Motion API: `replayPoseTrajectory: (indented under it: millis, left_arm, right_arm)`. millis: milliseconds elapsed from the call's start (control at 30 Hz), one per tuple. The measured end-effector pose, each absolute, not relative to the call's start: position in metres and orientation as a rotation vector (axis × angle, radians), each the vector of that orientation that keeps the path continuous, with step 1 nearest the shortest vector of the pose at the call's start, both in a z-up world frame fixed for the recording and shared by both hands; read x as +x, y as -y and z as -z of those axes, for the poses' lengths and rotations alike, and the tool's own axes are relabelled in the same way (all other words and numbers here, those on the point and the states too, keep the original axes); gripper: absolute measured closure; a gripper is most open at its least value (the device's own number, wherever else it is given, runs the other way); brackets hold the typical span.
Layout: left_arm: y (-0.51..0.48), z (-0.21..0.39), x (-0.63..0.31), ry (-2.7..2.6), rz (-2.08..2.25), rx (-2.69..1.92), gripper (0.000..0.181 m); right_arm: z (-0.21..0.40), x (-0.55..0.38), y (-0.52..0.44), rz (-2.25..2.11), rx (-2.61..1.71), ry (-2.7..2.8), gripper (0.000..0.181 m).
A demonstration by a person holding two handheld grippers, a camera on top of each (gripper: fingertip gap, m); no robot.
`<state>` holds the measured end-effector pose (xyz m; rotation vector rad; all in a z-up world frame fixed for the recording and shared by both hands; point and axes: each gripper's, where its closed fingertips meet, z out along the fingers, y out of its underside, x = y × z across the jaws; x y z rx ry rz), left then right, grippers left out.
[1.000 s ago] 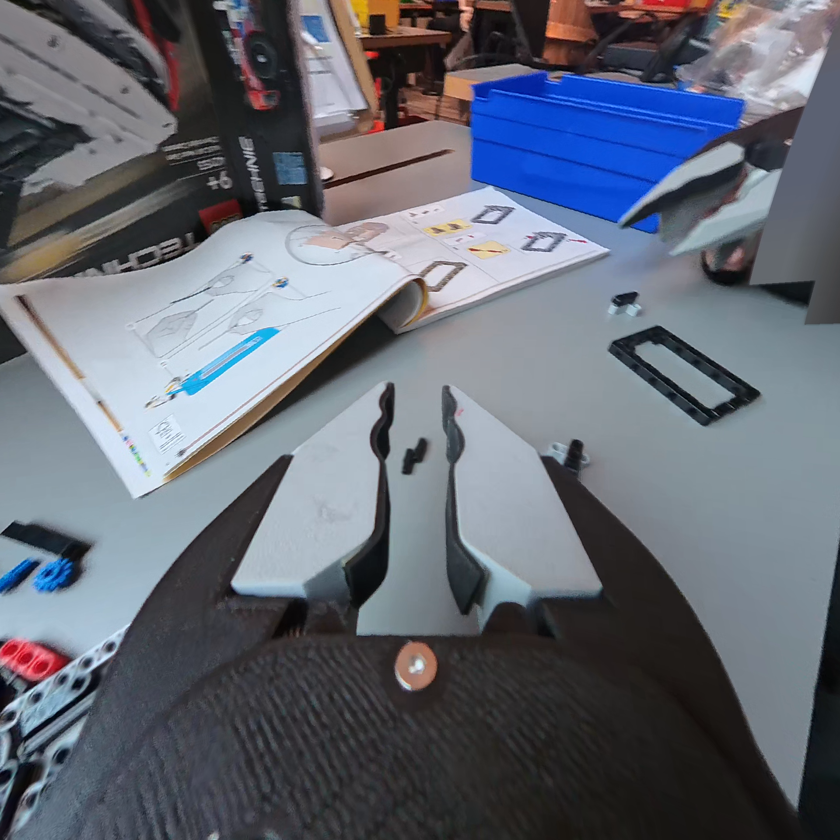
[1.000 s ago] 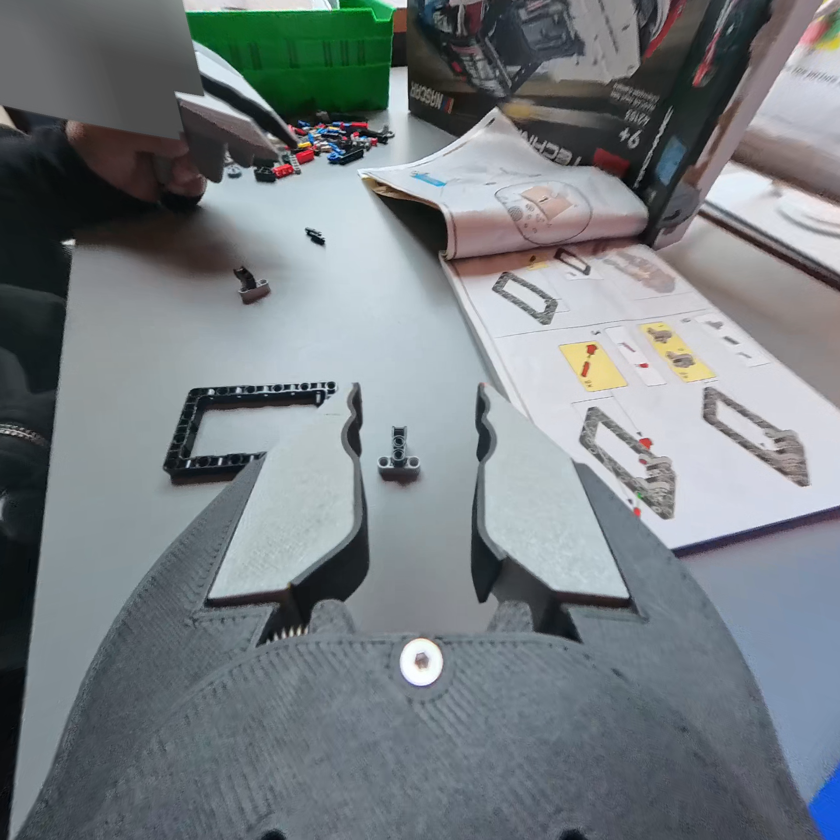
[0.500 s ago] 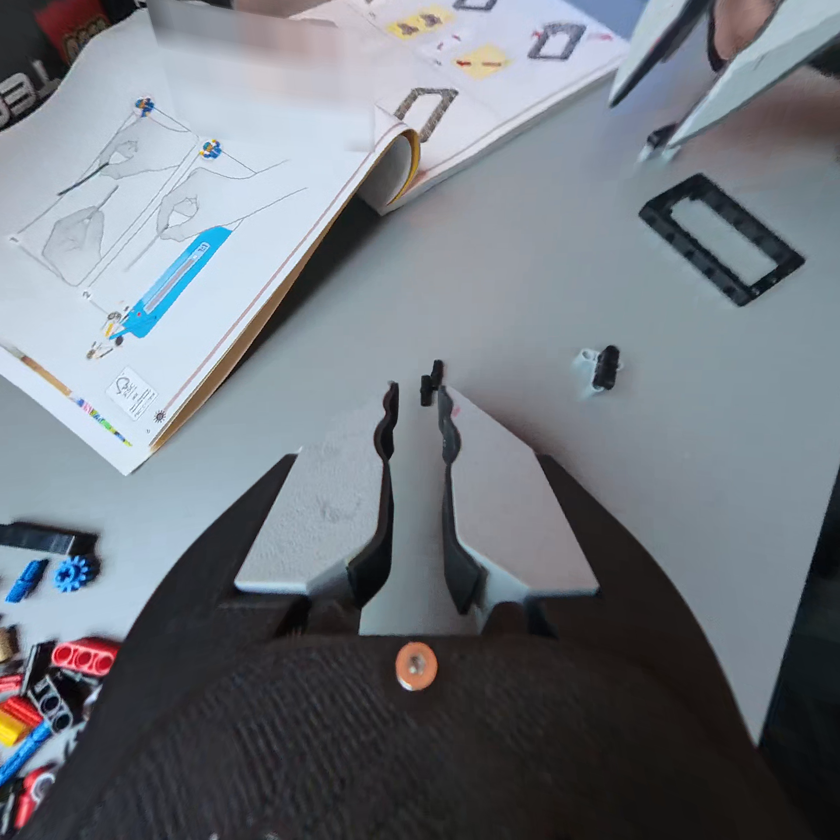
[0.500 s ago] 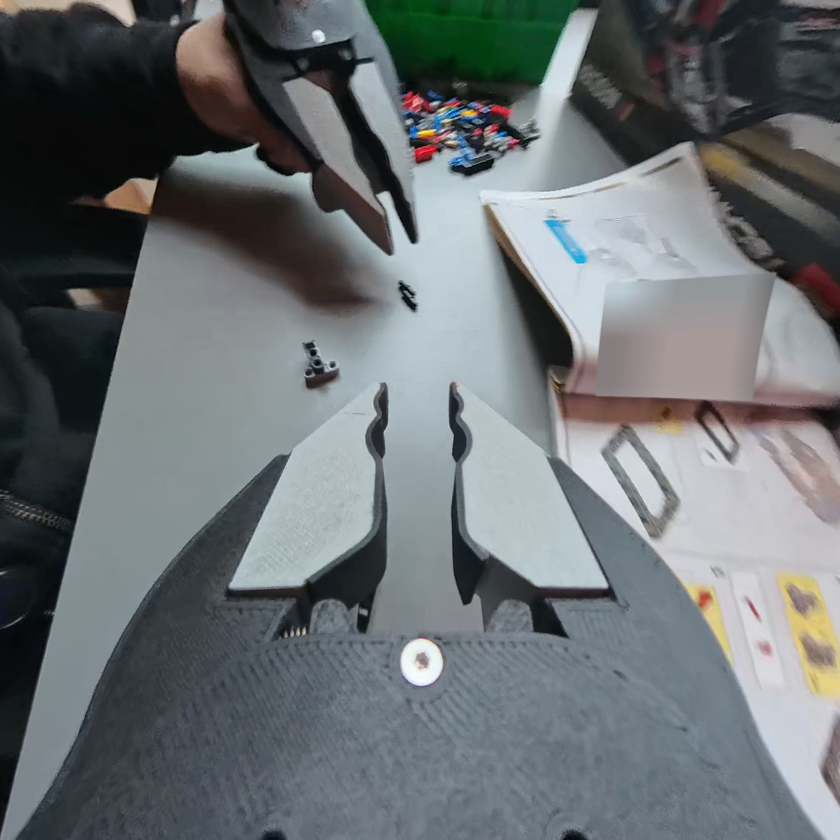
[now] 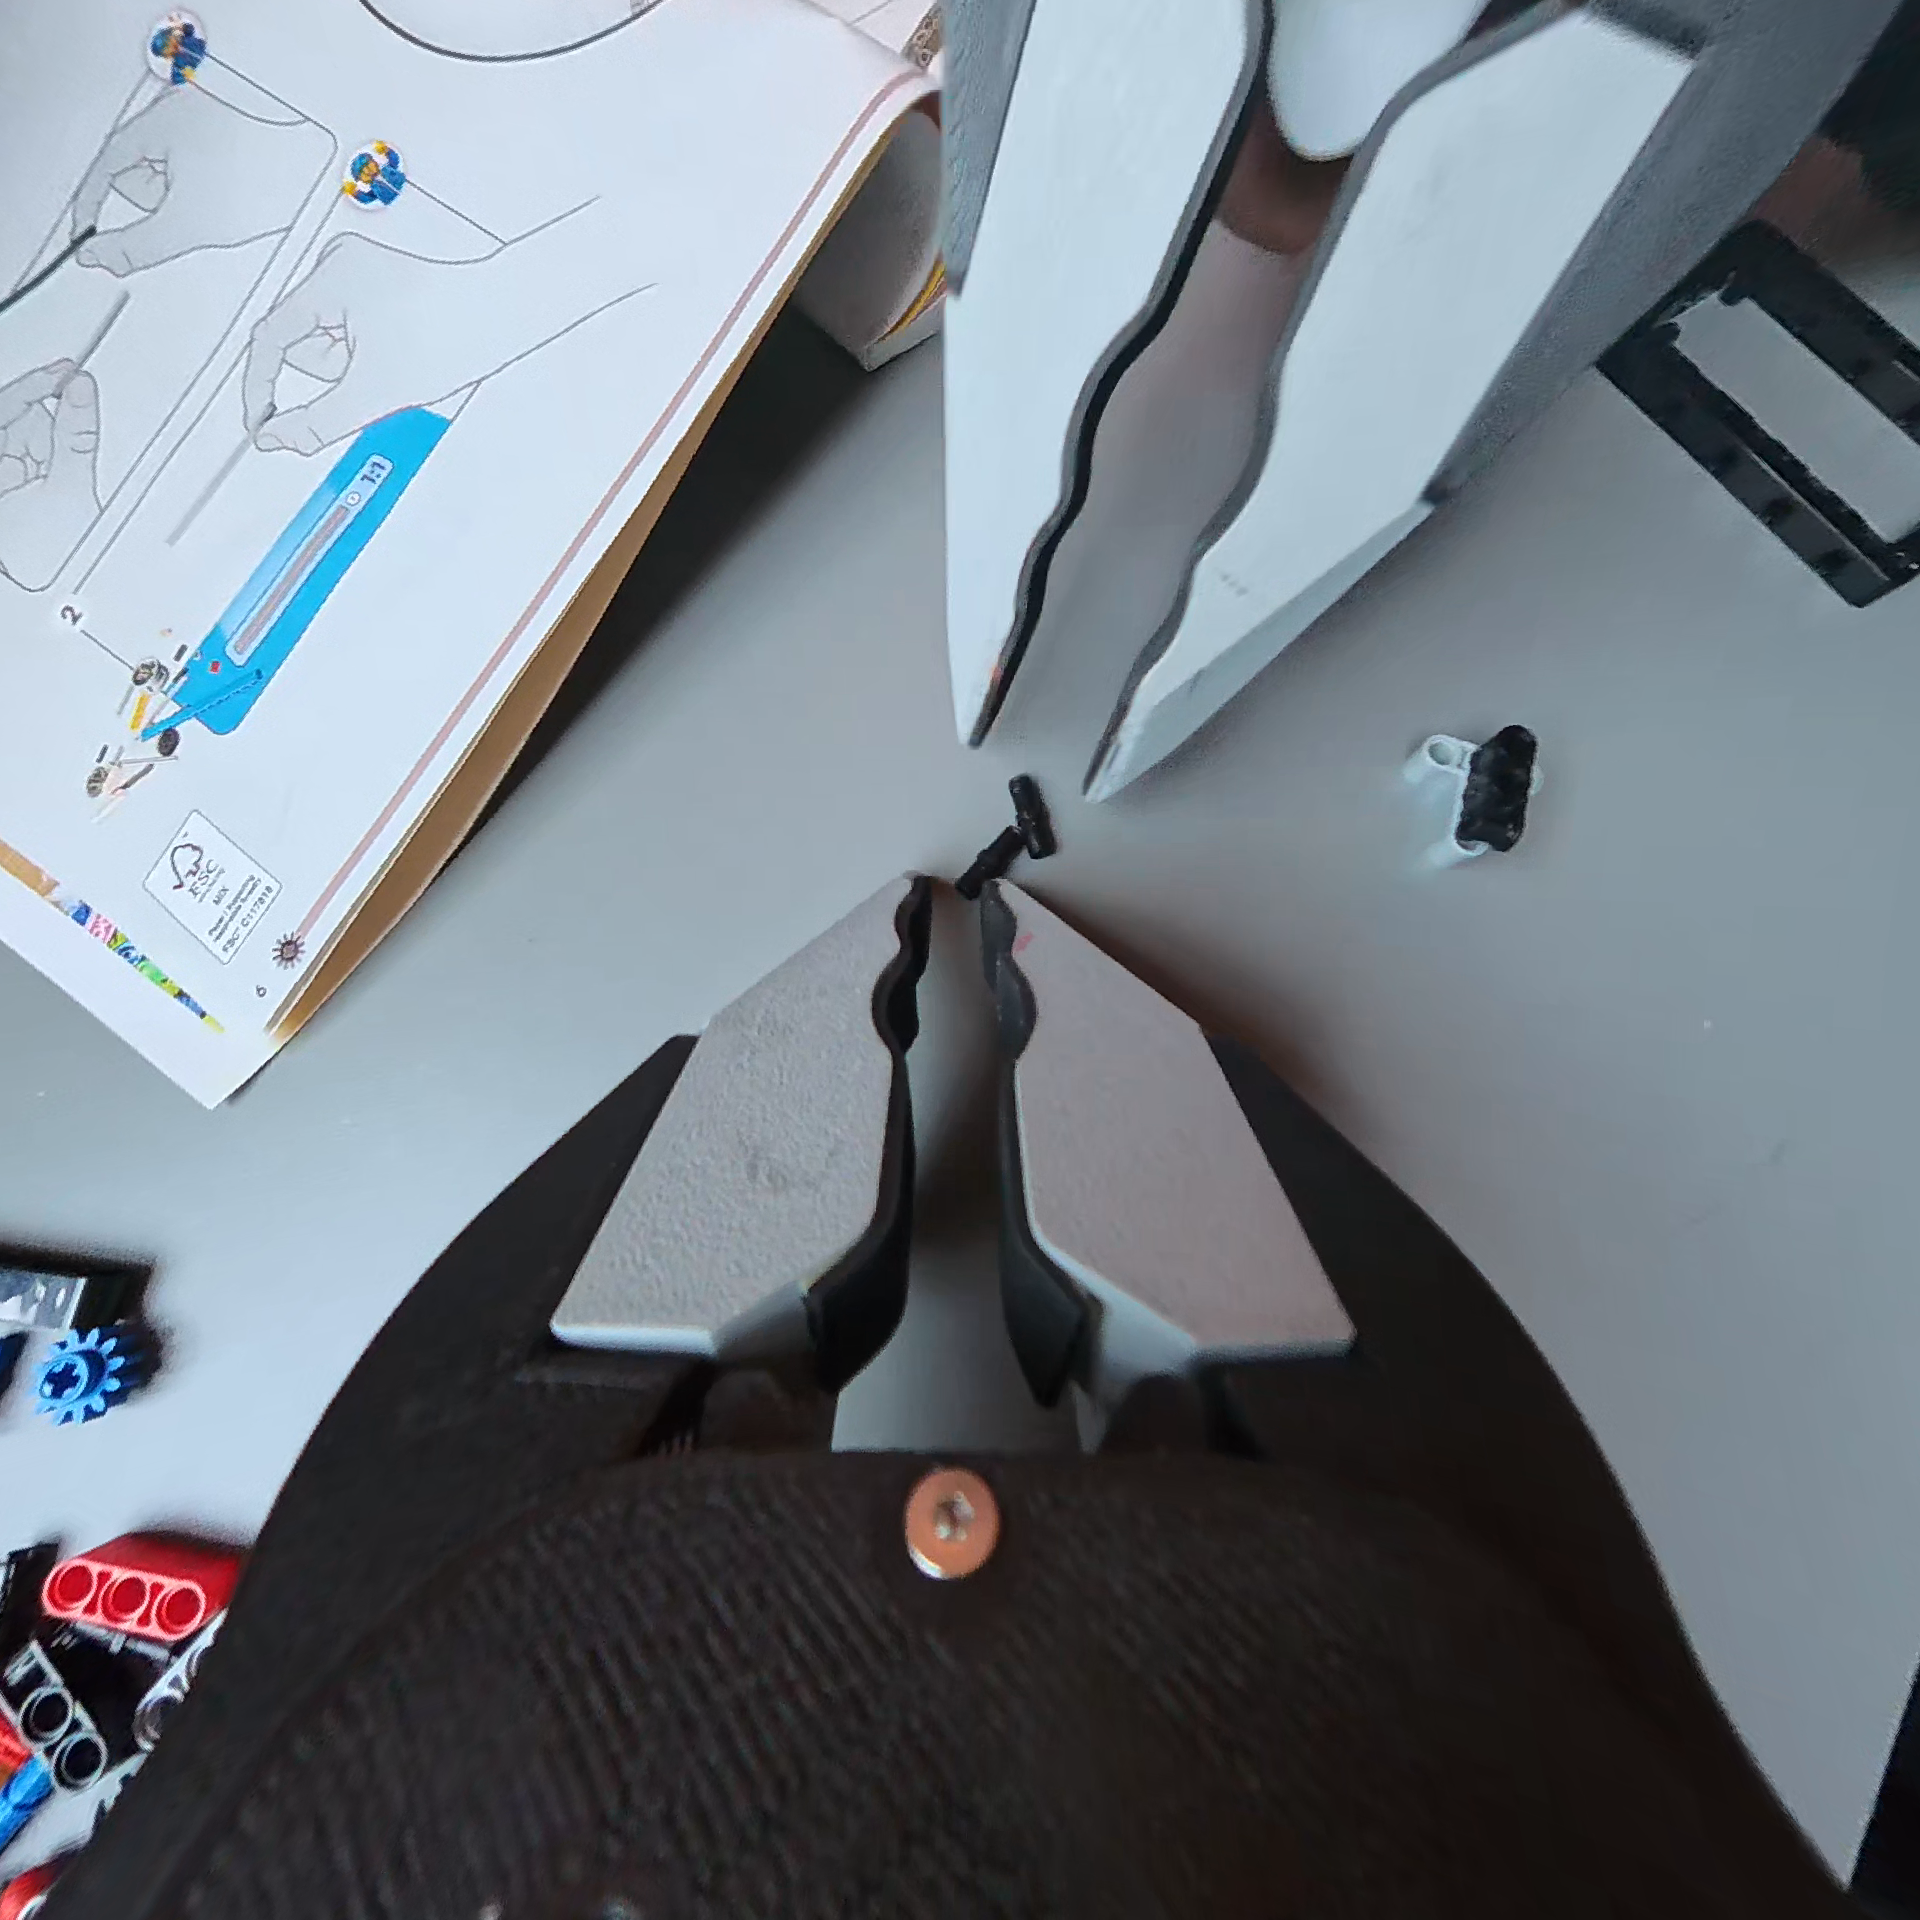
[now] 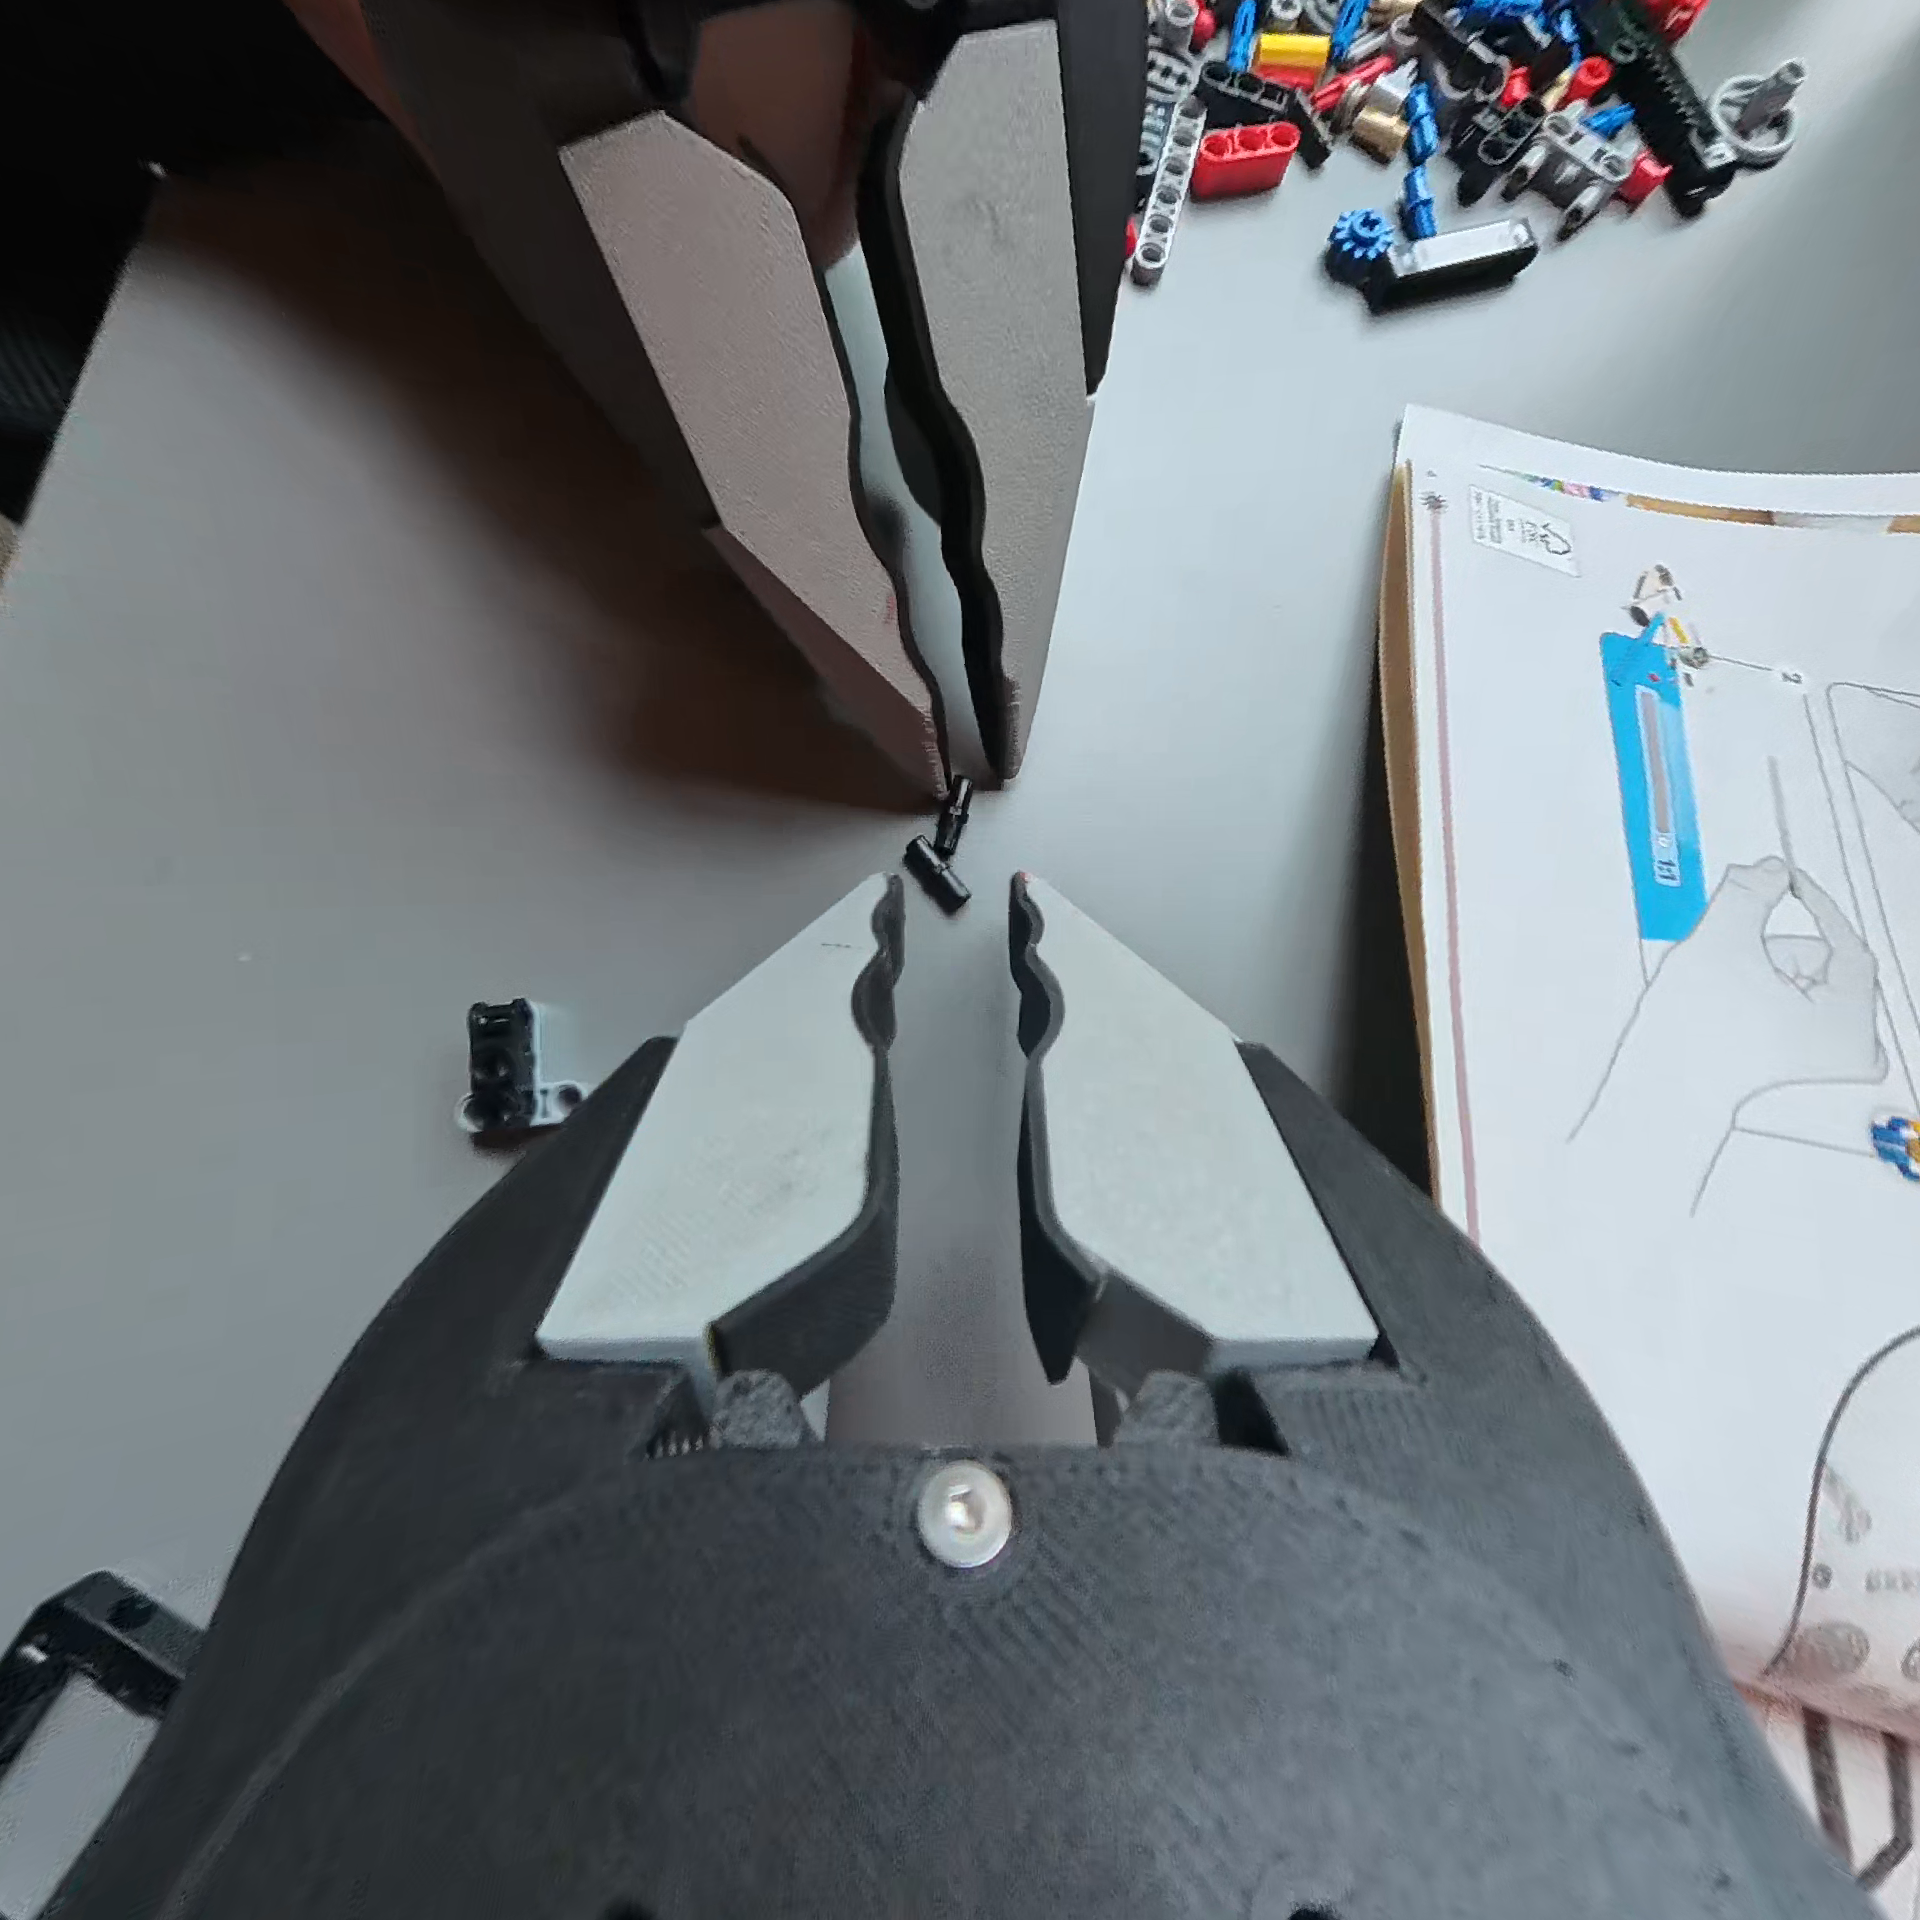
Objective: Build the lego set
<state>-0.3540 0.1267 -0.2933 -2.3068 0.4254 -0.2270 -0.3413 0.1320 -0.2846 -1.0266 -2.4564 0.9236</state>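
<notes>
A small black T-shaped pin lies on the grey table between the two grippers. My left gripper is open by a narrow gap, and the pin's thin end sits right at its fingertips. My right gripper is open wider, and the pin's cross head lies just in front of its tips, nearer the left finger. The two grippers point at each other, tips close. The left gripper comes in from the top of the right wrist view, and the right gripper from the top of the left wrist view.
A grey-and-black connector piece lies beside the grippers. A black rectangular frame lies beyond it. The open instruction booklet covers one side. A pile of loose coloured parts lies behind the left gripper. My two grippers' fingertips are within a few centimetres of each other.
Both grippers have come down and together over the black pin until their tips nearly meet. The left gripper's gap has narrowed. The right gripper has swung away from the connector and frame.
</notes>
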Motion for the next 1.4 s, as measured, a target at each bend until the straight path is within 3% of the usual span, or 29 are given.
replayPoseTrajectory:
  millis: [200,667,1067,1400]
  left_arm:
    - [-0.127,0.293,-0.354,-0.440,0.196,-2.295,0.172]
    - [-0.124,0.275,-0.317,-0.649,0.148,-2.150,0.167]
    - [-0.132,0.281,-0.307,-0.864,-0.198,-2.067,0.171]
    - [-0.136,0.281,-0.304,-0.966,-0.371,-1.996,0.179]
  right_arm:
    - [0.295,-0.343,-0.129,-0.883,-0.919,2.493,0.180]
    - [0.275,-0.319,-0.125,-0.933,-1.012,2.434,0.181]
    - [0.277,-0.298,-0.132,-1.092,-1.439,2.351,0.181]
    - [0.280,-0.296,-0.125,-1.224,-1.516,2.283,0.181]
